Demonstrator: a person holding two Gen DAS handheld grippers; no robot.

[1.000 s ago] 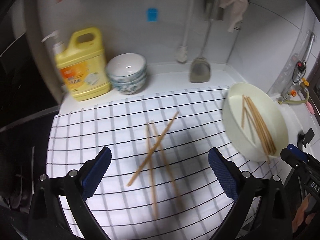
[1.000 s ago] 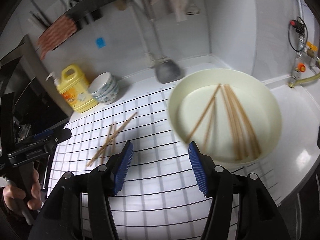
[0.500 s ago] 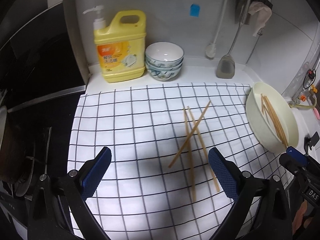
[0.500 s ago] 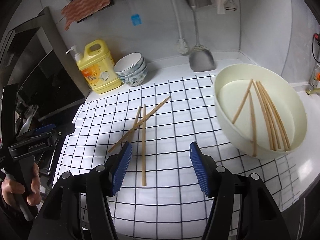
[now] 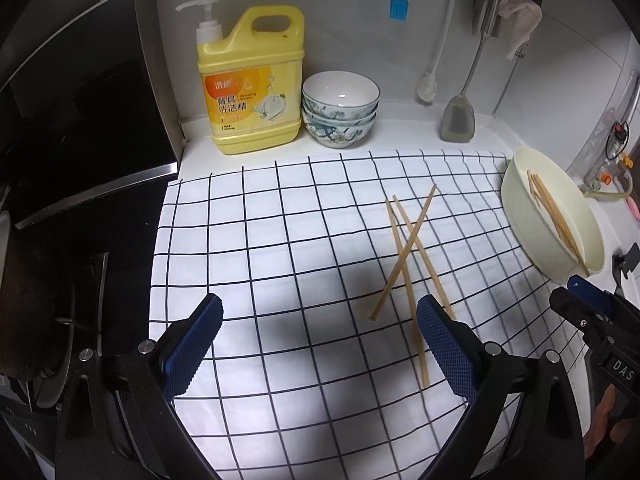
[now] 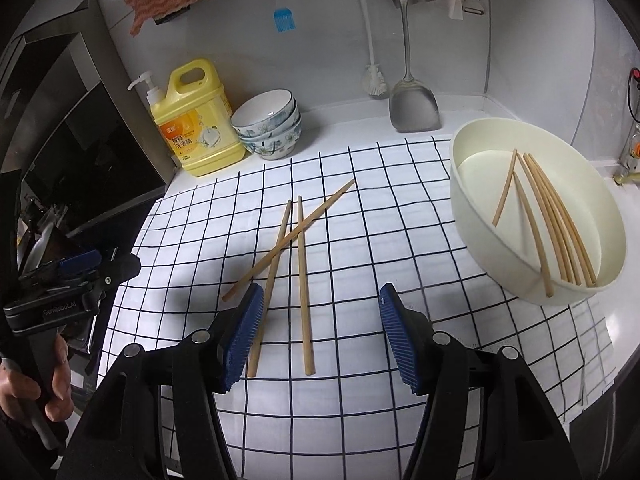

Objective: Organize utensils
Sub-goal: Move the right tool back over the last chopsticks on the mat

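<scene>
From the left wrist, the left gripper (image 5: 316,340) hung with its jaws spread wide and nothing between them, above a white cloth (image 5: 280,240) ruled in black squares. Over the last second this view had swung away from the cream bowl (image 5: 520,216), which now sat at the right edge with several chopsticks inside, and the three loose chopsticks (image 5: 408,256) had drifted from the middle of the picture to just ahead of the right-hand finger. A yellow soap jug (image 5: 252,84) and a stack of small bowls (image 5: 340,108) stood at the back wall, well apart from the sticks. From the right wrist, the right gripper (image 6: 320,332) likewise stood wide open and empty; it had shifted off the cream bowl (image 6: 472,216) and come to hover over the near ends of the loose chopsticks (image 6: 298,248), two of which ran between its fingers while the third crossed over them. The person's left hand (image 6: 36,384) showed at the lower left. That shift suggested the right gripper was lining up for the next pickup, probably to join the sticks already in the bowl.
</scene>
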